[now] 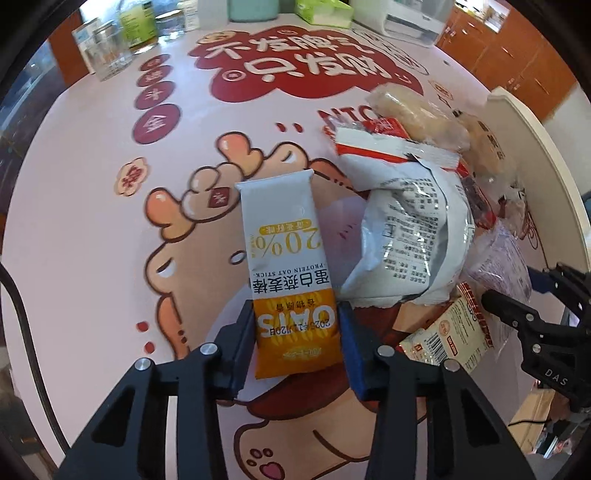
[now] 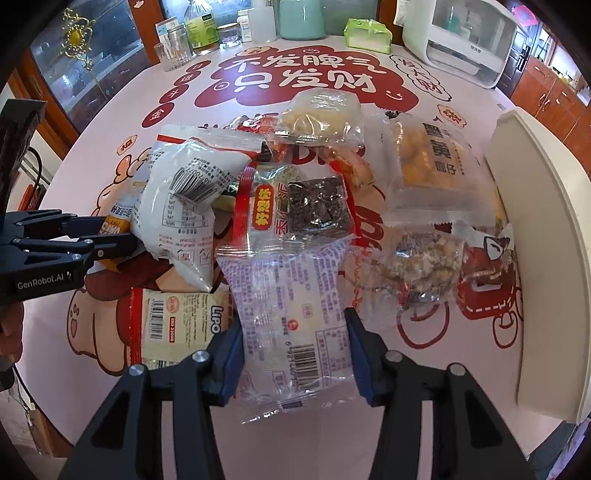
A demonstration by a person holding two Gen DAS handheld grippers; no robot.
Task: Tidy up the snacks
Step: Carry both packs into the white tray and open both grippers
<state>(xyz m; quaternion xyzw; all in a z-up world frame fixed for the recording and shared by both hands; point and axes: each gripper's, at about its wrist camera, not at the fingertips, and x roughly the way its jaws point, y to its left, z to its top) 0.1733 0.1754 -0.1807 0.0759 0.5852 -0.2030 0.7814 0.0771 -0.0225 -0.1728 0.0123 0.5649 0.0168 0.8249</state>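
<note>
A white and orange oat stick packet [image 1: 284,258] lies flat on the printed pink table [image 1: 92,240]. My left gripper [image 1: 295,310] is shut on its orange end, one blue pad against each long edge. From the right wrist view, the left gripper [image 2: 110,240] comes in from the left at that packet [image 2: 118,221]. My right gripper [image 2: 291,321] is shut on a clear packet with purple print [image 2: 291,295] at the near edge of the snack pile. Its fingers [image 1: 509,314] show at the right of the left wrist view.
The pile holds a white crumpled bag [image 2: 181,206], a red-edged seed packet [image 2: 295,206], a Lipo biscuit pack [image 2: 177,325], a yellow cake pack [image 2: 428,162] and more. A cream tray [image 2: 546,258] stands at the right. Jars and bottles [image 2: 199,33] line the far edge.
</note>
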